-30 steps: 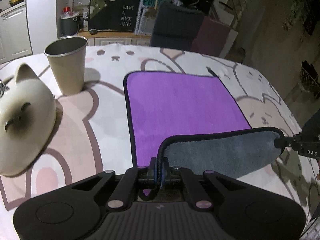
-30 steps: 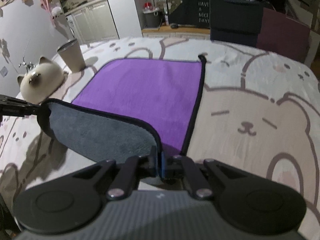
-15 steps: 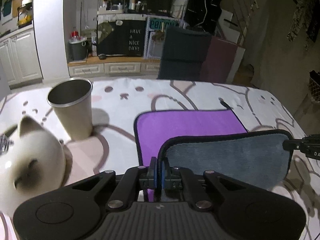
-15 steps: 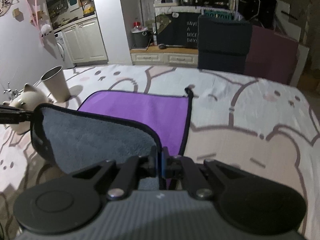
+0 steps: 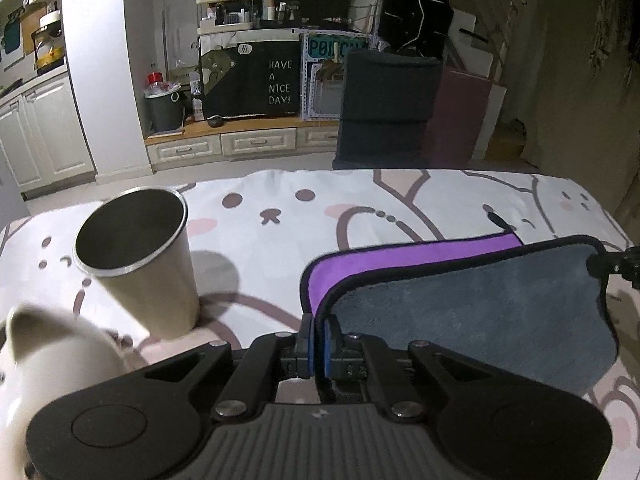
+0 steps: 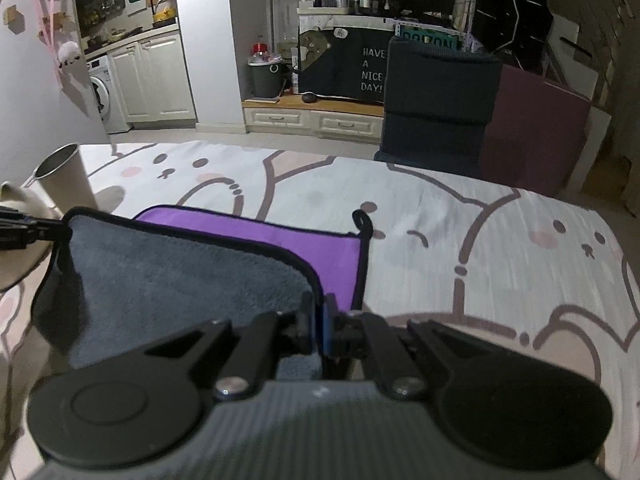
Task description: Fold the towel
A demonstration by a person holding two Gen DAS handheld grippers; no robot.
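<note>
**Op:** Left wrist view first: I see the table (image 5: 400,208) under its bear-print cloth, biggest thing in frame. On it lies the towel (image 5: 472,304), purple side up at the far strip, grey underside lifted toward me.

**Desk:** Who holds it?

**Op:** Both tools. My left gripper (image 5: 318,348) is pinched tight on the near left corner, the black hem running between the pads. My right gripper (image 6: 320,330) is clamped the same way on the near right corner; its tip shows at the right edge of the left view.

**Desk:** So where's the towel?

**Op:** Its near edge hangs raised between the two grippers, curling over the part still flat on the table. The far edge rests on the cloth, hanging loop (image 6: 362,218) sticking out at the far right corner.

**Desk:** Anything else?

**Op:** Left of the towel, apart from it: a metal cup (image 5: 140,260), upright, and nearer me a cream cat figure (image 5: 52,360), blurred.
</note>
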